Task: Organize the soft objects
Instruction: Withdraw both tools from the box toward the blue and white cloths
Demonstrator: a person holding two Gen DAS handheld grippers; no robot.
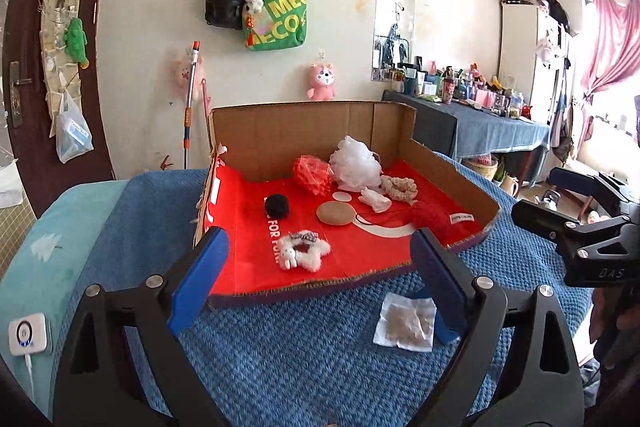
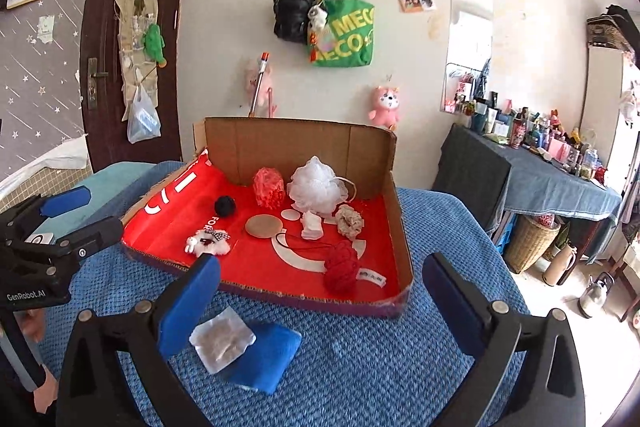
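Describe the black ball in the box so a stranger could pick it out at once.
Find the open cardboard box with the red lining on the blue blanket. Look toward its left side, in front of the back wall and left of the orange mesh puff. The black ball sits there alone on the red floor, small, round and fuzzy; it is the only black thing in the box, far darker than the red yarn.

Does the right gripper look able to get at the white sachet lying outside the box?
Probably yes: the right gripper is open, and the sachet lies uncovered atop a blue pad near its left finger.
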